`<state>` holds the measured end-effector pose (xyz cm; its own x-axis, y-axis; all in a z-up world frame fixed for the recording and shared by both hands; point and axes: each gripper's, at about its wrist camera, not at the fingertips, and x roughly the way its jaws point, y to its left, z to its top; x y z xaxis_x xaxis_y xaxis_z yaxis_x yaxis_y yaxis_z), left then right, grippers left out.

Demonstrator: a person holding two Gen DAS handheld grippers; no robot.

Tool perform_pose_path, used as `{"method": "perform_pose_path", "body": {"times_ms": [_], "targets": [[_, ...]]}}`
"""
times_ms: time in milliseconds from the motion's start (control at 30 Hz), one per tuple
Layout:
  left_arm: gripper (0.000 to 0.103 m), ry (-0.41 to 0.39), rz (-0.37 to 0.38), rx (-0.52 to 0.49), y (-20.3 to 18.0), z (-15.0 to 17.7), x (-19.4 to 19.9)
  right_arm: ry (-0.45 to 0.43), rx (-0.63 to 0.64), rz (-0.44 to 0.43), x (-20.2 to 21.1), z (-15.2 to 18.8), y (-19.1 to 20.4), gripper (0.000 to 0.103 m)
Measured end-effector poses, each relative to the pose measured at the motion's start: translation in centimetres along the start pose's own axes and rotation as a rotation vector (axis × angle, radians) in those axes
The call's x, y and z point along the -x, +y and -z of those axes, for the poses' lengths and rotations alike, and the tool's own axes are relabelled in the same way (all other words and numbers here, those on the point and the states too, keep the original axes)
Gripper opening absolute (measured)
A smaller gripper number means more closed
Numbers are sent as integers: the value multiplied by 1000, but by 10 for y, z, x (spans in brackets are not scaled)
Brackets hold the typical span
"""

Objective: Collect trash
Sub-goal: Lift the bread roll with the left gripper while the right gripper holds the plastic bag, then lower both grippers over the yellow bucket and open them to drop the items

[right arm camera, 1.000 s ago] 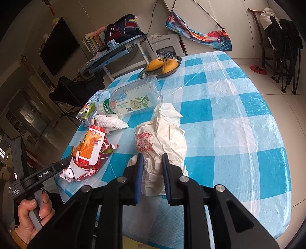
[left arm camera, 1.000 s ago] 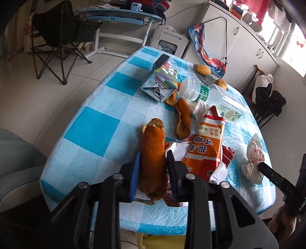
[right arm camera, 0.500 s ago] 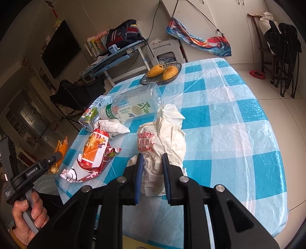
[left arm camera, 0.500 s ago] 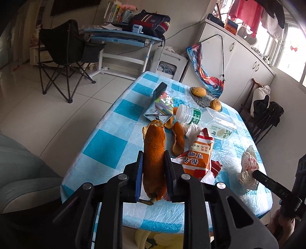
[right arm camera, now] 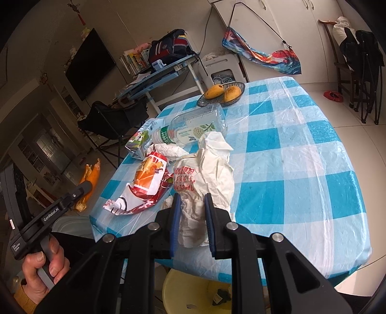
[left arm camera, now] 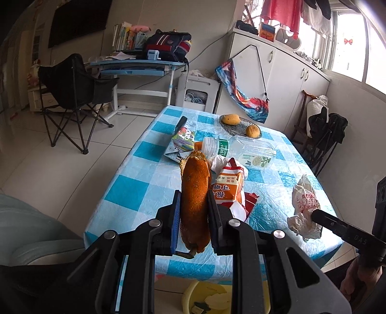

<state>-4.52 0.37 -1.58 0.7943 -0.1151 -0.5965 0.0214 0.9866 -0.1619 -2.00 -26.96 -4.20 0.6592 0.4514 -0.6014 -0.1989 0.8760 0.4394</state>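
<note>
Snack wrapper (right arm camera: 144,186), bottle (right arm camera: 193,126), carton (right arm camera: 138,142) crowd table (right arm camera: 301,169) beside bag (right arm camera: 205,178).

Ahead of me, not for collecting:
- Counter (left arm camera: 135,190), covered in a blue-and-white checked plastic cloth.
- Glass dish (right arm camera: 237,85) at the counter's far end, holding two mangoes (right arm camera: 213,91).
- Black folding chair (left arm camera: 72,84) on the tiled floor, left of the counter.
- Blue-topped desk (left arm camera: 135,65) behind it, carrying a dark backpack (left arm camera: 168,44) and a row of books (left arm camera: 124,36).
- Dark television (left arm camera: 77,20) on the wall above.
- White cabinets (left arm camera: 289,72) on the right, a colourful cloth (left arm camera: 241,96) hanging across them.
- White stool (left arm camera: 197,91) beyond the counter's far end.
</note>
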Motion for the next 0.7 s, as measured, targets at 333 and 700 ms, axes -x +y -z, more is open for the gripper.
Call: {"method": "perform_pose_path", "body": {"times_ms": [333, 700], "targets": [[20, -3, 36, -66, -16, 15, 21, 36, 27, -42, 20, 31, 23, 20], [20, 21, 84, -117, -33, 34, 36, 103, 26, -40, 27, 58, 32, 26]]}}
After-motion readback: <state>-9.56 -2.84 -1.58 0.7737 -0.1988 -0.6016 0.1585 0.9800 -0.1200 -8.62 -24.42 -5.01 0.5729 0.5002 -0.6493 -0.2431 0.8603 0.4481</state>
